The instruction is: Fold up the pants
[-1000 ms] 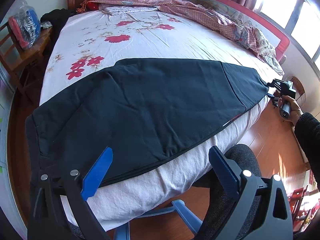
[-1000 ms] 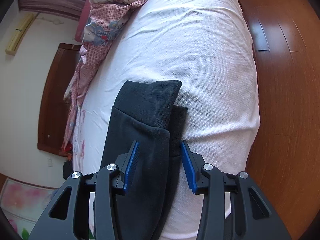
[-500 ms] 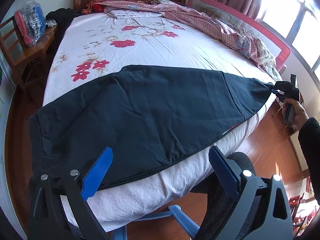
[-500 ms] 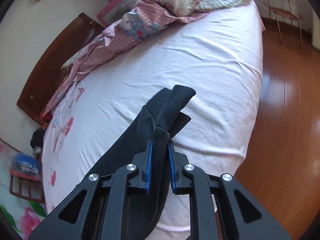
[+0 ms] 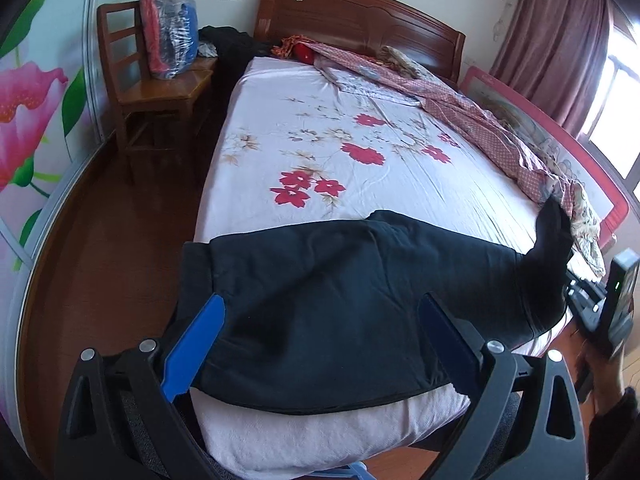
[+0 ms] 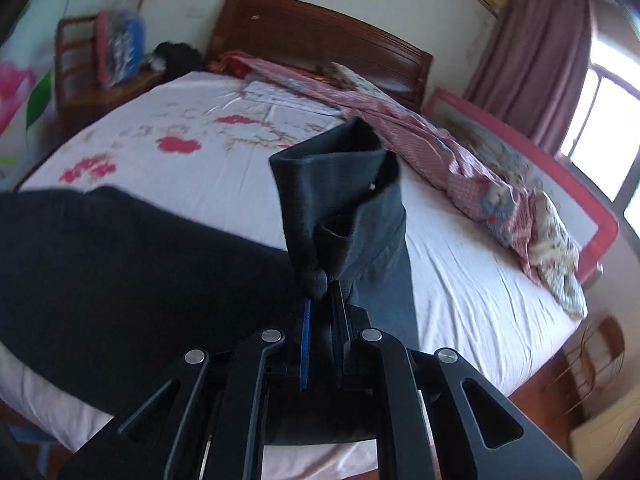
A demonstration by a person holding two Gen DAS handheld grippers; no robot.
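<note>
Clamping the pants (image 6: 344, 200) cuff, right gripper (image 6: 322, 304) lifts it, left gripper (image 5: 320, 344) open above waistband

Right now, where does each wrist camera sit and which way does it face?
Left wrist: at the bed's foot, facing the headboard; left gripper open over the black pants; the person's right hand at the right edge.
Right wrist: near the foot, facing the headboard; right gripper shut on the lifted pants cuff.
Shared: pants, floral sheet, wooden chair, curtain.

Wooden headboard (image 5: 360, 20), chair (image 5: 152, 88), pink curtain (image 5: 560, 48), wood floor (image 5: 104, 272).
</note>
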